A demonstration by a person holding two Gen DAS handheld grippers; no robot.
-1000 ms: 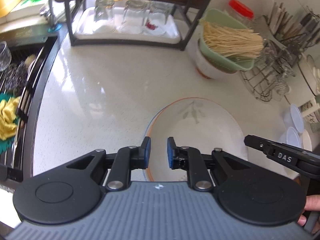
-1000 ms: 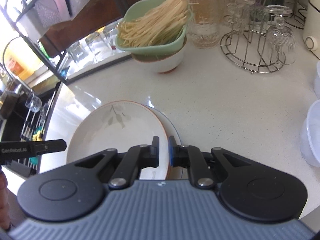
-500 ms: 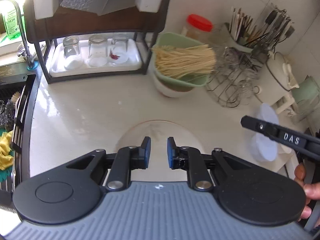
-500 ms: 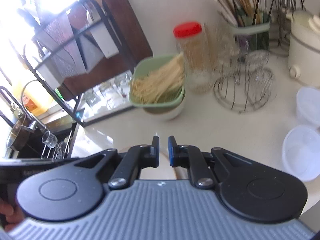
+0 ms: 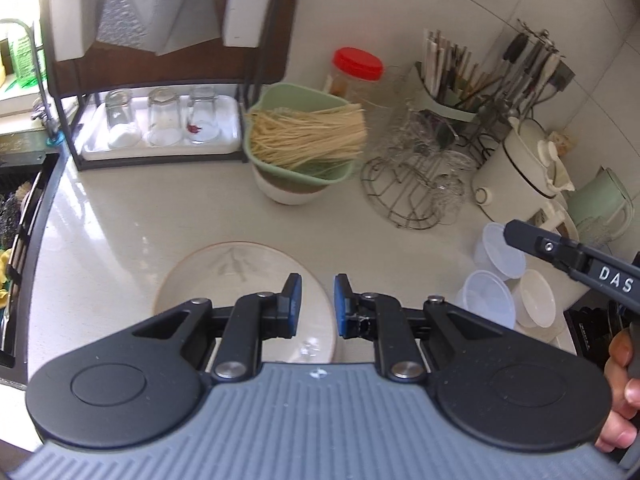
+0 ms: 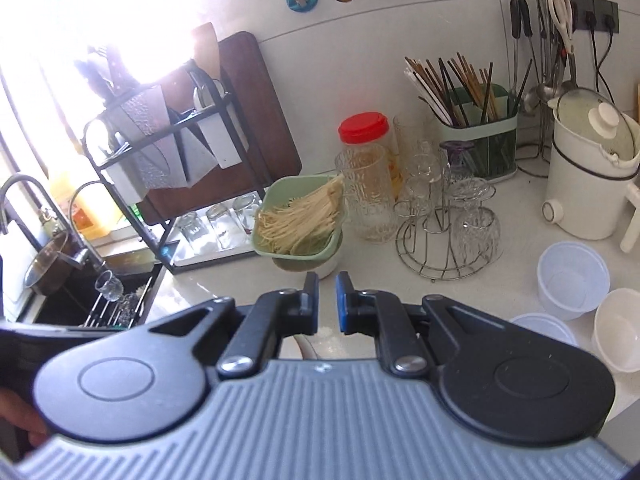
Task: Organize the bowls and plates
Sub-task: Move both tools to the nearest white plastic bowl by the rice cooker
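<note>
Black left gripper [image 5: 316, 306], blue pads [image 5: 295, 300], grey ribbed housing.

Bare pale stone countertop [image 5: 120, 220] lies open at ten o'clock of the leaf-patterned ceramic plate [image 5: 240, 280]. At twelve stands the green noodle-filled basket [image 5: 300, 140]; at one the wire glass rack [image 5: 412, 184]; at three translucent plastic tubs [image 5: 496, 280].

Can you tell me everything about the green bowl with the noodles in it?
The green bowl is pale mint, squarish with rounded corners, and looks like plastic. It holds a bundle of dry, straw-coloured noodles lying sideways, with the ends poking over one rim. It sits tilted inside a white bowl on the pale counter, beside the wire glass rack.
</note>
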